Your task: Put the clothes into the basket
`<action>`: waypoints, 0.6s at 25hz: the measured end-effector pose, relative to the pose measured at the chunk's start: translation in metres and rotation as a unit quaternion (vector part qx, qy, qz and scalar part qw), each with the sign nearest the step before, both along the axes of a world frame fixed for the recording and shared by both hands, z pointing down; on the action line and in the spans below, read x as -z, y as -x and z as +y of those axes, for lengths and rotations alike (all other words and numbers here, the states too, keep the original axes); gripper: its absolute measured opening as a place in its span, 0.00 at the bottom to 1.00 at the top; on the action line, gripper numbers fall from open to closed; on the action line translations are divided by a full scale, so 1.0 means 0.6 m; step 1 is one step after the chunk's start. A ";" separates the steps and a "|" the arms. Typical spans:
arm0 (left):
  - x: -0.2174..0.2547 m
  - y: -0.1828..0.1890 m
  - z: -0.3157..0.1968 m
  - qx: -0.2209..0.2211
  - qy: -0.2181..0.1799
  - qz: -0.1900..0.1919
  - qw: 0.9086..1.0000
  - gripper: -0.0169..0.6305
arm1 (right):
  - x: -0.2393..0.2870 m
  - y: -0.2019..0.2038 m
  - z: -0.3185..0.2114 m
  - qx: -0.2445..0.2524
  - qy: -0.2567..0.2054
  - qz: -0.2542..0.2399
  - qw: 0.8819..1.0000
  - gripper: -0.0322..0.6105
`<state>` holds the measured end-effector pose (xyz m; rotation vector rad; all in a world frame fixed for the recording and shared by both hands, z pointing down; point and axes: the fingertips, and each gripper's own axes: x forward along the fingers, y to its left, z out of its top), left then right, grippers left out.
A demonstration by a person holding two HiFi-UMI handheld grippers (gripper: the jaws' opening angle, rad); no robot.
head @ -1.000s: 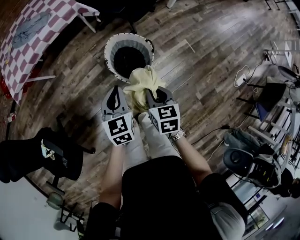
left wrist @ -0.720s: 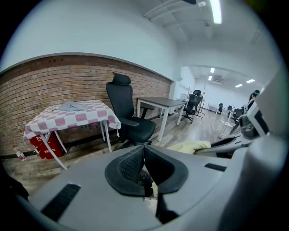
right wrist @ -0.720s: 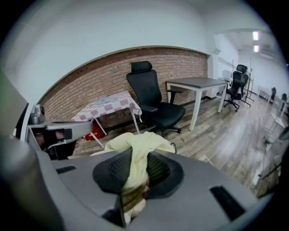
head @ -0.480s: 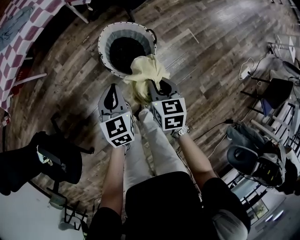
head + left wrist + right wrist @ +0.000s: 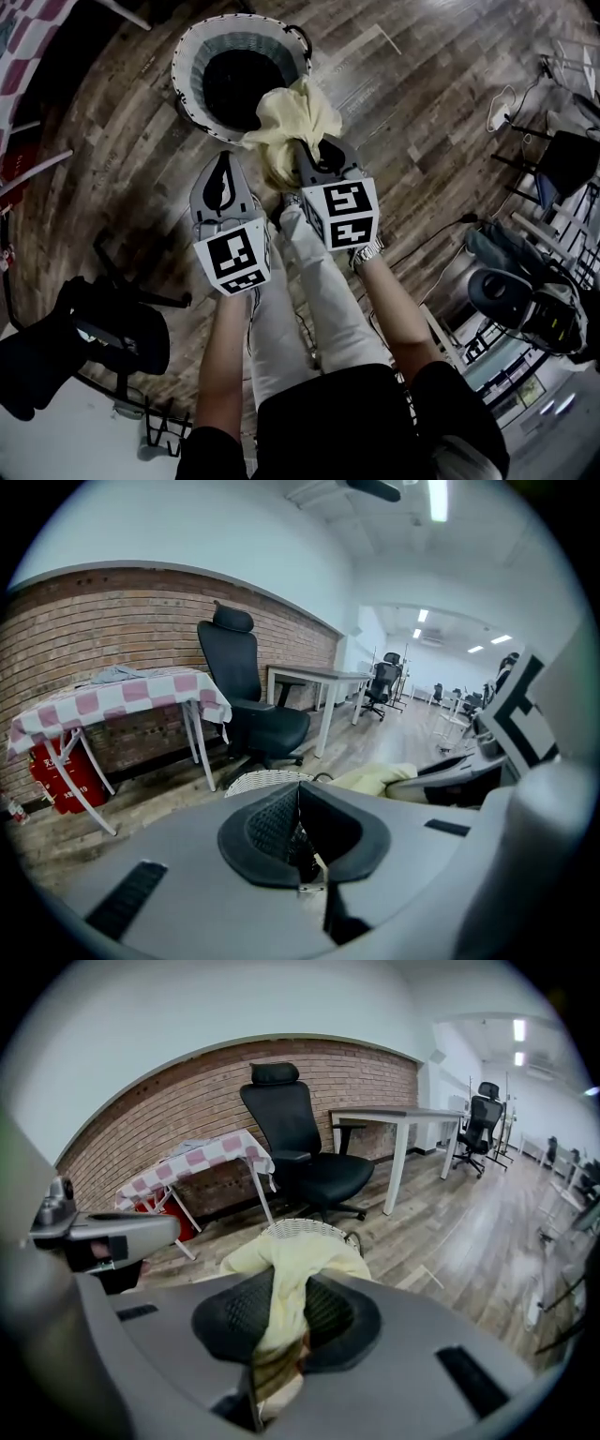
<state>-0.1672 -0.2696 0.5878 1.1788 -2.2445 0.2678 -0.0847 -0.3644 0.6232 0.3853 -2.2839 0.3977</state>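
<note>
While your right gripper pinches the pale yellow garment between its dark pads, jaws closed on a fold of it, the rest of the cloth bunches up past the jaw tips. In the head view the garment overlaps the near right rim of the basket. Can't tell if it touches the rim, and it is not down inside. The basket is round with a white woven wall and a dark inside, and it stands on the wood floor ahead of you. Your left gripper sits just beside the right one, on its left, jaws pressed together with nothing between them, clear of the garment. In the left gripper view you see the basket's rim just beyond the jaws and a bit of yellow cloth to its right. Both marker cubes face the head camera, your forearms run back from them, light trousers between. Behind the basket: a black office chair and a table with a red-and-white checked cloth by the brick wall. A second dark chair is on the floor at your left
</note>
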 end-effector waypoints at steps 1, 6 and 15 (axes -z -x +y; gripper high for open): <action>-0.009 0.000 -0.002 -0.001 -0.001 0.001 1.000 0.05 | -0.012 0.000 0.001 0.000 0.002 0.002 1.000 0.16; -0.052 0.004 0.001 0.002 -0.001 0.012 1.000 0.05 | -0.061 0.005 0.007 -0.006 0.019 0.002 1.000 0.16; -0.092 0.006 -0.004 -0.011 0.003 0.020 1.000 0.05 | -0.131 0.009 0.037 -0.010 0.054 0.015 0.998 0.16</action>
